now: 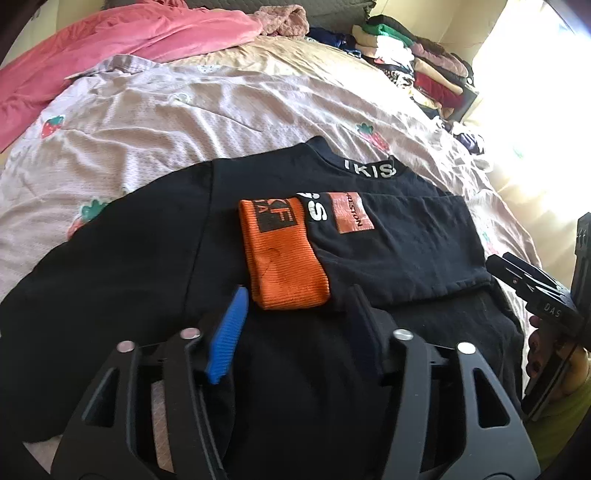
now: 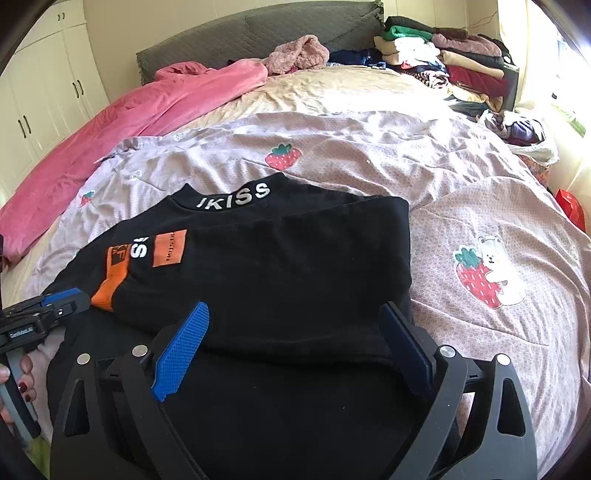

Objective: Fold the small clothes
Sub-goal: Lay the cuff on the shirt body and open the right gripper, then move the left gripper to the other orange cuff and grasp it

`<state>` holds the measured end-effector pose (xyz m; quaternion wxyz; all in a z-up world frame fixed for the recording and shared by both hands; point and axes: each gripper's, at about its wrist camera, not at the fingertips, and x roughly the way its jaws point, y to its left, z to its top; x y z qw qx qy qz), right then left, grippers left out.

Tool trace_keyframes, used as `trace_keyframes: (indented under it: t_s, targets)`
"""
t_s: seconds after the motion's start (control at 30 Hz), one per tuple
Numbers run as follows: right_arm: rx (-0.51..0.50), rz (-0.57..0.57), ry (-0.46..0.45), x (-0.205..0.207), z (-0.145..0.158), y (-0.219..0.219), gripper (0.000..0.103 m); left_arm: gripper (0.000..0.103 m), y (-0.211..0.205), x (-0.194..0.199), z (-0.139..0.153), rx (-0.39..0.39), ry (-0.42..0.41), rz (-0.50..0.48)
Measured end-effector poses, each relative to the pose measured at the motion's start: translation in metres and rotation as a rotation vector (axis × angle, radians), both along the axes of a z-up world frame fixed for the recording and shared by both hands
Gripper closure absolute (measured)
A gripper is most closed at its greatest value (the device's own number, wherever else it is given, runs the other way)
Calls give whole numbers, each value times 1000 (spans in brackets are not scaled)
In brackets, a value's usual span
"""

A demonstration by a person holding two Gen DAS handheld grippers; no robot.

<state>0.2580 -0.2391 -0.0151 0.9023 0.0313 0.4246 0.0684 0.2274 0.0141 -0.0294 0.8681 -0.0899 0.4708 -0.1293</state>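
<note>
A black sweatshirt [image 1: 388,251] [image 2: 295,258] lies flat on the bed, its collar with white lettering [image 1: 369,170] at the far end. One sleeve is folded across the chest and ends in an orange ribbed cuff [image 1: 284,266] [image 2: 110,280]. My left gripper [image 1: 297,295] hovers open just short of the cuff, with only loose black fabric below the blue pads. My right gripper [image 2: 295,308] stands wide open over the near edge of the folded sleeve and pinches nothing. Each gripper shows at the edge of the other's view, held by a hand [image 2: 22,384].
The sweatshirt rests on a strawberry-print quilt [image 2: 443,166]. A pink blanket [image 1: 110,48] lies at the far left. Stacks of folded clothes [image 2: 443,51] sit at the far right by the grey headboard [image 2: 258,29]. White wardrobe doors [image 2: 44,92] stand at the left.
</note>
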Motion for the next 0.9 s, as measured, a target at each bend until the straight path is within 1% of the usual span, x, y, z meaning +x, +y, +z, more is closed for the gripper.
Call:
trace_keyframes:
  t_s: [0.1,0.17,0.23,0.43,0.5,0.7,0.9]
  targets:
    - [-3,4,-10,-4,5,5,9,46,6,-5,6,-2,-16,6]
    - [-15,3,-25,-8,10,10,8,45,12,-7,9,-14,-22,16]
    - [-17,4,-38,-13,14,13,8,30,17,-10,11,-18,-30,24]
    - [-26,22,-70,-25,27,31,7,29,33,-21,17,-35,-48,38]
    - [-26,24,-84,-31,32,38,4,18,39,-27,19,-34,-56,43]
    - [-15,61,-105,-48,40,65,4,18,62,-41,23,-34,-73,71]
    - [-18,100,-112,-58,39,95,4,18,91,-58,23,-25,-86,116]
